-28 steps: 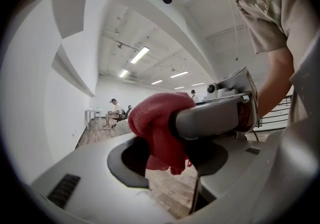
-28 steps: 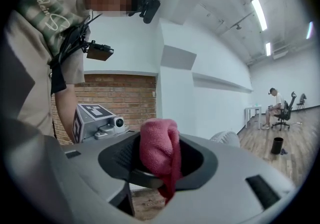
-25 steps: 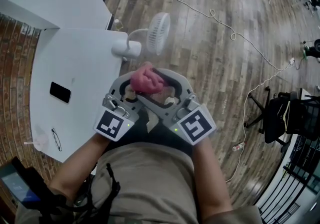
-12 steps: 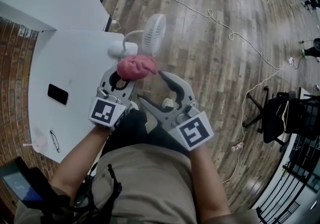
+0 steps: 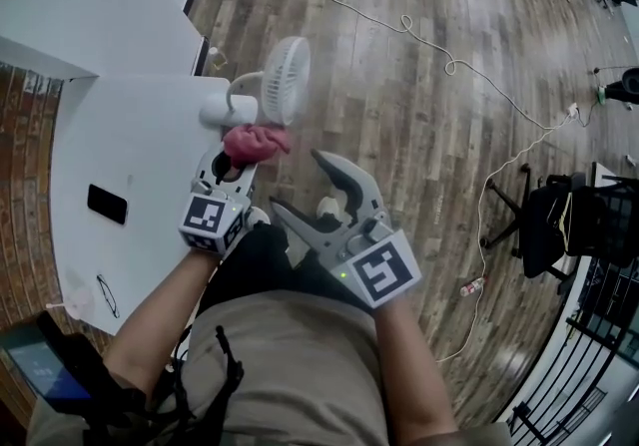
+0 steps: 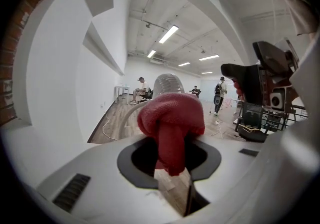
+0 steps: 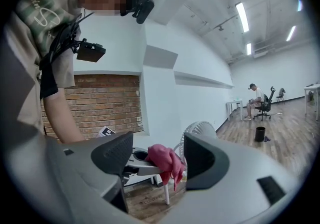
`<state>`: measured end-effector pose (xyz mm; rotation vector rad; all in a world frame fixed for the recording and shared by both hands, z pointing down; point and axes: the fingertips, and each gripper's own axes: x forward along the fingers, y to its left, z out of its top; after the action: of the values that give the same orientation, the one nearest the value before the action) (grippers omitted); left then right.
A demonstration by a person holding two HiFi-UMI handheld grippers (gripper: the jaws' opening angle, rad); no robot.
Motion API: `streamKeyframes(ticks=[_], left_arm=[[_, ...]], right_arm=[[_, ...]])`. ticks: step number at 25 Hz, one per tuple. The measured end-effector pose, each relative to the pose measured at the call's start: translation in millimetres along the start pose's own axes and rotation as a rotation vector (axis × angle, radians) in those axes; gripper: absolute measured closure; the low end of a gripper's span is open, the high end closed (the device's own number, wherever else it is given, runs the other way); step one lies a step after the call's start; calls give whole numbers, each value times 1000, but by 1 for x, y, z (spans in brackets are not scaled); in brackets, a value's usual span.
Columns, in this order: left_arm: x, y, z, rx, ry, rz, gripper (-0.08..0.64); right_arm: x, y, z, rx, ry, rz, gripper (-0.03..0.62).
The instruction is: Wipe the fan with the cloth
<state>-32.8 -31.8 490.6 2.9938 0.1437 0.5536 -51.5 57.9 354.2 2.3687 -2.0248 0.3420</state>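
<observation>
A small white fan [image 5: 283, 80] stands on its base at the far corner of the white table [image 5: 140, 150]; it also shows behind the cloth [image 6: 167, 81] and in the right gripper view [image 7: 199, 132]. My left gripper [image 5: 244, 153] is shut on a bunched pink cloth [image 5: 256, 141], which hangs just below the fan's grille, close to it. The cloth [image 6: 171, 118] fills the middle of the left gripper view. My right gripper [image 5: 298, 181] hangs to the right of the cloth, jaws wide open and empty, looking at the cloth [image 7: 165, 160].
A black phone [image 5: 106, 204] and a pair of glasses [image 5: 107, 294] lie on the table's near part. A white cable [image 5: 449, 65] runs across the wooden floor. A black office chair [image 5: 559, 224] stands at the right. White walls close in at the left.
The left gripper has carried the cloth away from the right gripper, forward and down toward the fan. The right gripper's jaws have spread wider and stayed back.
</observation>
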Motion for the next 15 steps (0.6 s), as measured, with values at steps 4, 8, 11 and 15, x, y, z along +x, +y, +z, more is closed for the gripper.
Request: streamKeyframes(ticks=[4, 8, 11, 15], left_arm=[[10, 1, 8, 14, -18, -17, 451], [15, 1, 20, 29, -33, -3, 451], [18, 1, 28, 37, -55, 1, 451], [20, 1, 31, 66, -45, 21, 451]], right_arm=[[4, -8, 3, -33, -6, -46, 306], [5, -26, 2, -85, 1, -190, 539], [5, -40, 5, -88, -19, -270, 594], [9, -47, 2, -113, 8, -267, 595]])
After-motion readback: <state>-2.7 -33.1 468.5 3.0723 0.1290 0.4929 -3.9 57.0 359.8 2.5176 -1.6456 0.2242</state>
